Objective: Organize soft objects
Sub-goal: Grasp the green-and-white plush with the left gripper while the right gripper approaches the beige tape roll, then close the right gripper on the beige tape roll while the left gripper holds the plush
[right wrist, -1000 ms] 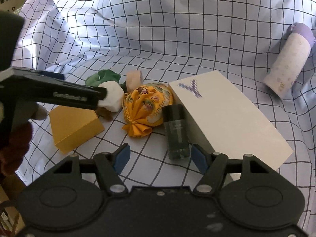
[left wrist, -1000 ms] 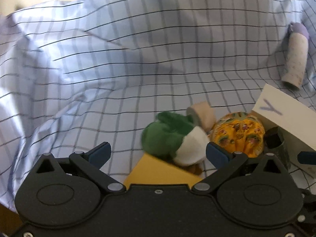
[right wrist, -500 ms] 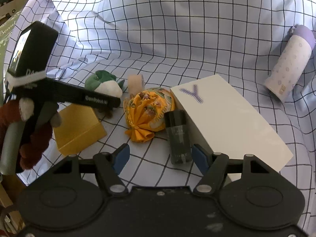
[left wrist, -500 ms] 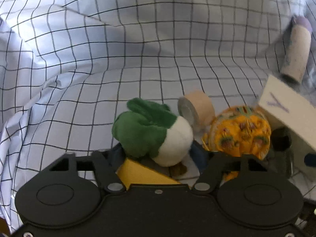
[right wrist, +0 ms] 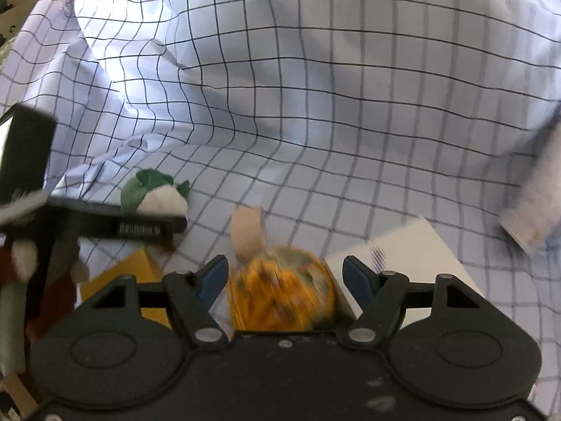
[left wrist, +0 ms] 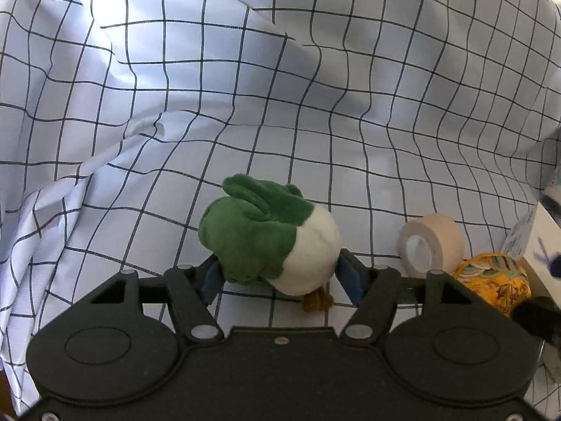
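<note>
My left gripper (left wrist: 278, 275) is shut on the green and white plush toy (left wrist: 270, 236), its blue pads pressing both sides, just above the checked cloth (left wrist: 245, 87). In the right wrist view the plush (right wrist: 154, 198) shows at the left behind the left gripper's finger (right wrist: 140, 226). My right gripper (right wrist: 285, 275) is open, its pads apart on either side of the yellow patterned fabric pouch (right wrist: 280, 293), which is blurred. The pouch also shows at the right edge of the left wrist view (left wrist: 492, 282).
A beige tape roll (left wrist: 429, 245) lies by the pouch, also in the right wrist view (right wrist: 247, 233). A white box with a purple Y (right wrist: 403, 270) lies right, a yellow box (right wrist: 136, 275) left, a pale cylinder (right wrist: 536, 207) far right. A dark bottle (left wrist: 536, 315) shows.
My left gripper closed on the plush and carried it off the yellow box to the left. My right gripper moved forward over the dark bottle until the pouch sat between its pads.
</note>
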Available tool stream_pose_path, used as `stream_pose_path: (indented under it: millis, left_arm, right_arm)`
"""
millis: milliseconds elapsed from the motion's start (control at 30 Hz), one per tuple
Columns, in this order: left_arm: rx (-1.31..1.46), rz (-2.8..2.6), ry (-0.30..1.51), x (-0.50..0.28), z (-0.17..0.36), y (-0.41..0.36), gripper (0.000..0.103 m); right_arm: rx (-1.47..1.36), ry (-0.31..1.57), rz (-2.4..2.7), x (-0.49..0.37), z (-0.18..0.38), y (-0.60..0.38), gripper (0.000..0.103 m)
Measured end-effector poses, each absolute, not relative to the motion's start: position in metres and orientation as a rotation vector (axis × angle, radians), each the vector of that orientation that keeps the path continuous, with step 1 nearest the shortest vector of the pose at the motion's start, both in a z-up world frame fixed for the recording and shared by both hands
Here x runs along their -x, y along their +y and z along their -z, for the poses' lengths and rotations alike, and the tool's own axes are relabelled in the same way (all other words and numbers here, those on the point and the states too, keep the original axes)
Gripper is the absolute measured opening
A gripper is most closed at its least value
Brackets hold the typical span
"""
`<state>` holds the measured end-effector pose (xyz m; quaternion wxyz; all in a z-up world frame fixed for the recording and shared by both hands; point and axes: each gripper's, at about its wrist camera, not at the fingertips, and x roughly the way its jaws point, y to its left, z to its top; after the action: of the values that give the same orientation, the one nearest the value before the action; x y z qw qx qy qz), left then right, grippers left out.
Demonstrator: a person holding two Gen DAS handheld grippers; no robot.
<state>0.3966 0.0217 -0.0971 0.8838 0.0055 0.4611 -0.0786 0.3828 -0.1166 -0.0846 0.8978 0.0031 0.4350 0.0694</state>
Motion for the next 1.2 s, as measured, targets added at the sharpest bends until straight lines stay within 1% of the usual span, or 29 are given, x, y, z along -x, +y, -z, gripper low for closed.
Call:
stream_pose_path:
  millis: [233,367,533,567,600,733,800,867,933,1033,1100,1133,1167,1200]
  left_arm:
    - [-0.031,0.155,0.974,-0.401,0.105,0.020,0.065]
    - [-0.029,0.161,0.970,-0.398,0.105,0.022,0.066]
    - [-0.020,0.166,0.970,-0.400,0.104,0.025,0.069]
    - [-0.018,0.167,0.970,-0.401,0.104,0.025,0.069]
    - [-0.018,0.167,0.969,-0.400,0.103,0.026,0.069]
    - [-0.014,0.164,0.967,-0.402,0.102,0.027,0.069]
    - [-0.008,0.164,0.966,-0.403,0.102,0.028,0.070]
    - [-0.002,0.163,0.964,-0.403,0.101,0.029,0.072]
    - [-0.001,0.156,0.957,-0.404,0.101,0.031,0.079]
    - [0.003,0.154,0.947,-0.404,0.101,0.032,0.080]
    - [0.006,0.160,0.943,-0.404,0.101,0.032,0.081]
    - [0.005,0.161,0.940,-0.405,0.101,0.032,0.081]
    - [0.002,0.163,0.939,-0.405,0.101,0.032,0.081]
    - [-0.004,0.166,0.939,-0.406,0.102,0.031,0.081]
  right_arm:
    - [0.090,0.930,-0.141,-0.430,0.106,-0.090,0.072]
    - [0.098,0.954,-0.074,-0.449,0.114,-0.105,0.071]
    - [0.031,0.930,0.009,-0.455,0.105,-0.134,0.072]
    - [0.022,0.925,0.005,-0.454,0.104,-0.137,0.075]
    - [0.021,0.917,0.003,-0.453,0.103,-0.138,0.080]
    - [0.038,0.928,-0.029,-0.451,0.109,-0.130,0.088]
    - [0.040,0.946,-0.065,-0.451,0.114,-0.123,0.094]
    - [0.079,0.967,-0.095,-0.451,0.120,-0.112,0.095]
    - [0.132,0.956,-0.098,-0.452,0.126,-0.102,0.095]
    - [0.157,0.962,-0.113,-0.454,0.134,-0.096,0.089]
    - [0.146,0.983,-0.119,-0.455,0.137,-0.093,0.079]
    - [0.139,0.993,-0.116,-0.456,0.140,-0.093,0.077]
    - [0.147,0.990,-0.106,-0.456,0.141,-0.093,0.072]
    - [0.160,0.979,-0.096,-0.455,0.142,-0.092,0.057]
